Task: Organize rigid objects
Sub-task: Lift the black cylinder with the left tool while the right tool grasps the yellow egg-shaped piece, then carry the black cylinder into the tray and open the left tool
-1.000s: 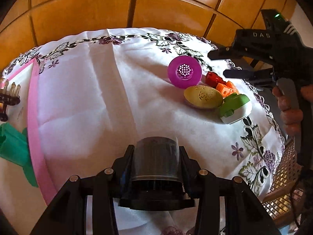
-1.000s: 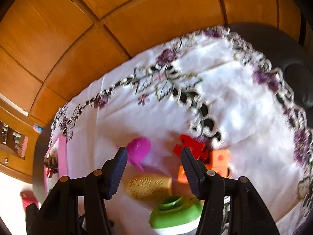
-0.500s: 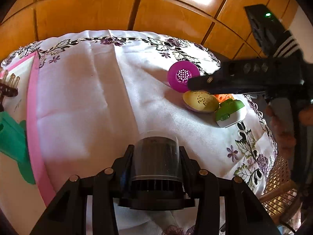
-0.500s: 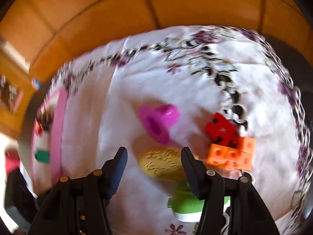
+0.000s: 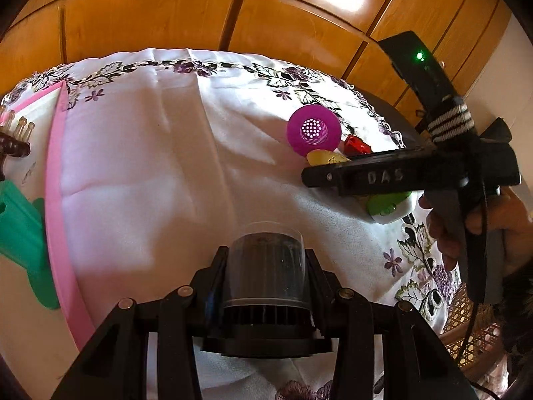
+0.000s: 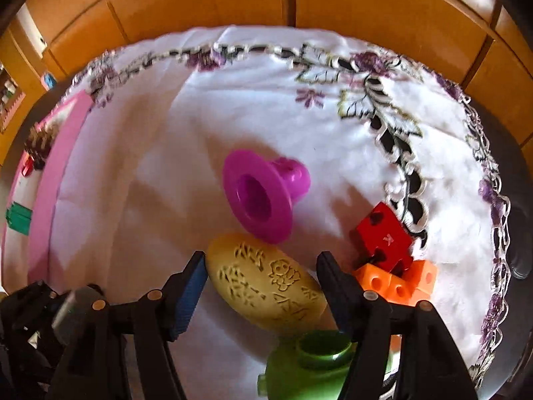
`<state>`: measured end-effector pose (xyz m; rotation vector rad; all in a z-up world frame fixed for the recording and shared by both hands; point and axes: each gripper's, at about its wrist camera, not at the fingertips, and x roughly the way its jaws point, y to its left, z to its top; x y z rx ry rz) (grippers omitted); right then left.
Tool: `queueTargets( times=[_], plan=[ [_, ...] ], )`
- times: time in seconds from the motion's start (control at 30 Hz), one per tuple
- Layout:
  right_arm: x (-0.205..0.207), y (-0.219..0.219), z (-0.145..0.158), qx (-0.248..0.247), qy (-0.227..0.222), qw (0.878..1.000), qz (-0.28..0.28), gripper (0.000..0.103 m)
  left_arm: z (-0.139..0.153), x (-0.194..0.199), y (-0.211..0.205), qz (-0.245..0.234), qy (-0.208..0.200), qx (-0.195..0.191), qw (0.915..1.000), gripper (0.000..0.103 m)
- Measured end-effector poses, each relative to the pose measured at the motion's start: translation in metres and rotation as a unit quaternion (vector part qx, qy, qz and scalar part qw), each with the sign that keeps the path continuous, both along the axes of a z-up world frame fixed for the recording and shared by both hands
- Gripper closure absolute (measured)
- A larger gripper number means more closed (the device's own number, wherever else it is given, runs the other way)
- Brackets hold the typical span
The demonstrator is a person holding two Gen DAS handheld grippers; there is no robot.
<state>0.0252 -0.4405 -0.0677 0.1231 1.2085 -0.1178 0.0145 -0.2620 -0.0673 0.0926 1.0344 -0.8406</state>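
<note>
left tool (image 5: pixel 266 286) clenched on clear capped jar (image 5: pixel 268 263), parked, far from cluster | right tool (image 6: pixel 260 283) released, jaws just been widening, straddling yellow oval (image 6: pixel 266 283) on tabletop (image 6: pixel 160 153) | oval long axis 10-to-4 o'clock, skewed to jaws | right hand nearer.

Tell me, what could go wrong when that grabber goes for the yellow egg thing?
The right gripper, whose jaws have just been opening, straddles the yellow oval piece without pressing it. The piece is rounded and lies slanted between the jaws, so it might squirt out when they close. The purple funnel and green-topped piece sit right against it and could get knocked. The right finger is close to the orange blocks and might nudge them.
</note>
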Motion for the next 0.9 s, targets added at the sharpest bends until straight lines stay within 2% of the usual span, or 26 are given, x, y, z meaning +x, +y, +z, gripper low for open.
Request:
queueTargets(
  times=[0.3,0.33,0.4,0.5,0.63,0.9],
  plan=[
    [-0.001,0.000,0.000,-0.003,-0.006,1.000,0.015,0.036,-0.001,0.000,0.000,0.001,-0.004,0.002,1.0000,0.059],
    [-0.002,0.001,0.001,-0.014,-0.011,1.000,0.017,0.048,-0.001,-0.001,0.000,0.001,-0.005,0.002,1.0000,0.059],
    [-0.003,0.003,0.004,-0.023,-0.016,0.999,0.019,0.060,-0.001,-0.001,-0.001,0.001,-0.008,0.004,1.0000,0.059],
    [-0.002,0.006,0.003,-0.027,-0.014,0.999,0.023,0.060,-0.001,-0.003,-0.002,0.000,-0.014,0.008,0.9999,0.059],
    [-0.002,0.002,0.002,-0.008,-0.014,1.000,0.019,0.059,-0.001,-0.005,-0.004,-0.003,-0.026,0.015,0.9995,0.059],
    [-0.005,0.015,0.001,-0.048,-0.026,0.998,0.043,0.060,0.002,-0.011,-0.005,0.001,-0.042,0.028,0.9988,0.060]
  ],
)
